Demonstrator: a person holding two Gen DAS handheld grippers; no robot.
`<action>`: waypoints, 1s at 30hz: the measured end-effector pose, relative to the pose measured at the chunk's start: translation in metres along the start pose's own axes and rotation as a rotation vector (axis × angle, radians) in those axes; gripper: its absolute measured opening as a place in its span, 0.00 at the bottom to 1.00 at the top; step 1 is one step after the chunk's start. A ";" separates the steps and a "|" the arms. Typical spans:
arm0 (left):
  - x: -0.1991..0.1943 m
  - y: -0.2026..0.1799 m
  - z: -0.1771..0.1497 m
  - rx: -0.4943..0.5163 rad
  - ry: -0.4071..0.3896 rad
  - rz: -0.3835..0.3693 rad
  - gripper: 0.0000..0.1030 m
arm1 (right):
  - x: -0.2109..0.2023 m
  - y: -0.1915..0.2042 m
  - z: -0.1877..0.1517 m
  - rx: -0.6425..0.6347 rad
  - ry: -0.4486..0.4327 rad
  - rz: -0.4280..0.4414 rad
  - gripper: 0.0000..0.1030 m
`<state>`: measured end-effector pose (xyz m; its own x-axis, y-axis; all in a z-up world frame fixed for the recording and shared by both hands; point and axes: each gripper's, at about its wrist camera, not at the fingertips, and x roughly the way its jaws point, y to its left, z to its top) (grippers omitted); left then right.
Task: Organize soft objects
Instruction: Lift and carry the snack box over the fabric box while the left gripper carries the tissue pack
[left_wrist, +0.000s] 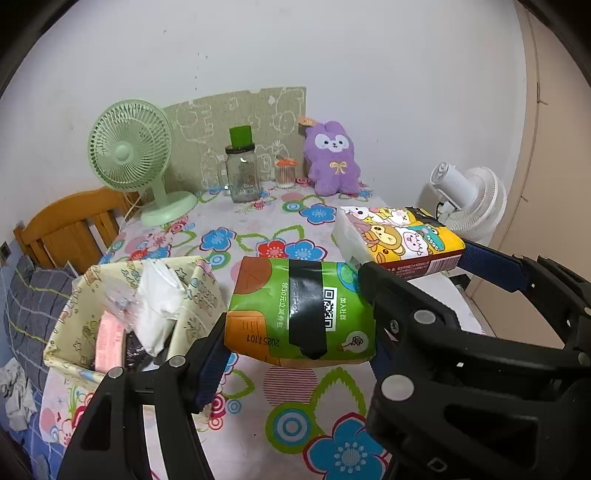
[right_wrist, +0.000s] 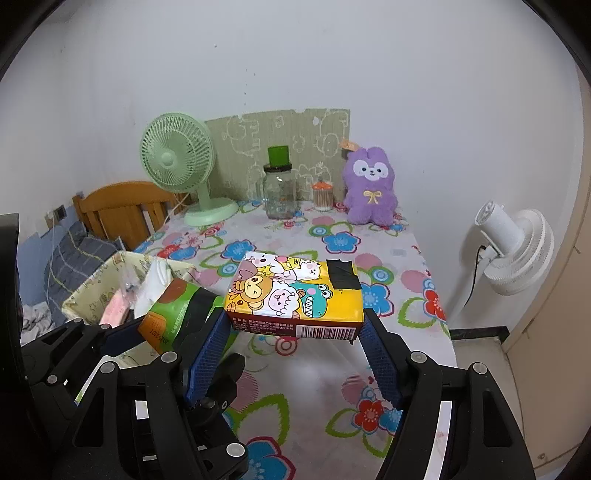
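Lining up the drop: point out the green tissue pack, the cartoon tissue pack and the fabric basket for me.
green tissue pack (left_wrist: 301, 312), left wrist view, on its black tape strip.
cartoon tissue pack (right_wrist: 291, 291), right wrist view, on its printed top face.
fabric basket (left_wrist: 201, 295), left wrist view, on its right wall.

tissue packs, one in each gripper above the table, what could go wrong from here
The green tissue pack and yellow cartoon pack are soft, pinched only at their ends, so either could sag and slip out. The left gripper and right gripper hang close together and may collide. The fabric basket already holds things, so a pack may perch on top.
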<state>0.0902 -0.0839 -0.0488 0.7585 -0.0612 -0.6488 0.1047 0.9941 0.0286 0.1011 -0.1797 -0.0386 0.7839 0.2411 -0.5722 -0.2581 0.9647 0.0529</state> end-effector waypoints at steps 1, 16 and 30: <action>-0.002 0.001 0.000 0.001 -0.004 0.001 0.69 | -0.003 0.001 0.001 0.000 -0.004 0.000 0.72; -0.030 0.021 0.004 0.005 -0.043 0.022 0.69 | -0.024 0.029 0.009 0.010 -0.049 0.007 0.72; -0.029 0.057 0.004 0.002 -0.056 0.066 0.69 | -0.011 0.062 0.018 -0.001 -0.052 0.022 0.72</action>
<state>0.0768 -0.0255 -0.0248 0.7985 -0.0010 -0.6020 0.0546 0.9960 0.0708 0.0865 -0.1202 -0.0148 0.8066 0.2672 -0.5272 -0.2758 0.9591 0.0642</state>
